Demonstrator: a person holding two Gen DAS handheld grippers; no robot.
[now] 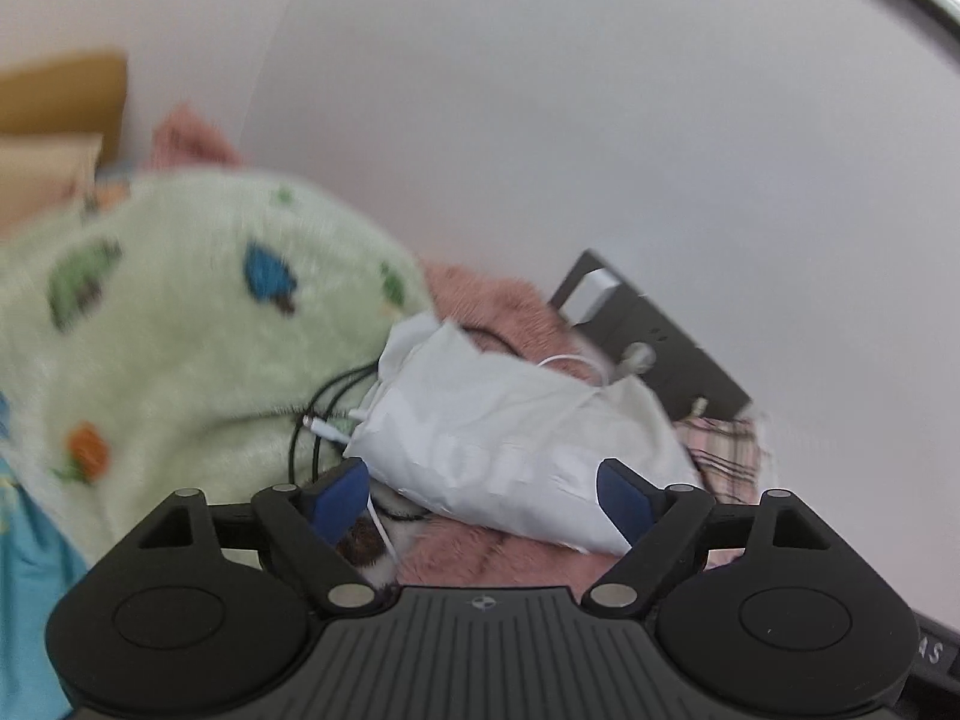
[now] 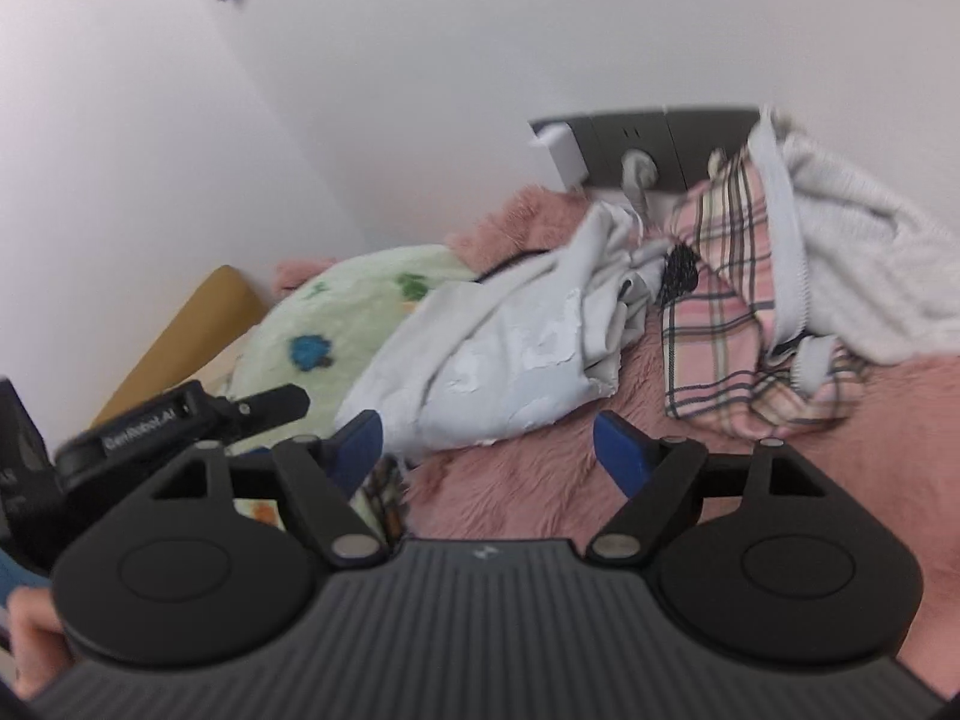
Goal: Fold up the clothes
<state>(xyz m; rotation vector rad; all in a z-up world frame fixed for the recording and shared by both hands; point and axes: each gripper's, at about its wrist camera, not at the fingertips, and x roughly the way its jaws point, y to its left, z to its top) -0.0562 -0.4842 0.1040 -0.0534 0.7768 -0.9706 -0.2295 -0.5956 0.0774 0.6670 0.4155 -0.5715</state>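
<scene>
Straight ahead of both tools, on the pink furry bedspread [image 2: 528, 492], lies the crumpled white garment [image 2: 492, 360] with a cracked print, the nearest piece to fold. In the right wrist view its long axis runs from its near end, just ahead of the left finger, up and away toward the grey wall socket panel [image 2: 654, 138]. A pink plaid garment [image 2: 720, 312] lies just beside the white one on its right, with a white knit piece [image 2: 858, 252] draped over that. To the white garment's left bulges a green fleece blanket [image 1: 180, 324]; thin black and white cables [image 1: 324, 420] trail between blanket and garment.

The left gripper [image 1: 480, 498] looks the nearer: in its own view the white garment [image 1: 510, 438] fills the gap between the blue pads, whose tips overlap its near edge. Its jaws stand wide apart, holding nothing. The right gripper [image 2: 486, 450] hovers a little short of the garment's near end, jaws likewise spread and empty. Both tools point forward and slightly down at the bedspread; part of the left tool shows at the right view's left edge, so the two are held side by side. Folding has not begun, judging by the heap.
</scene>
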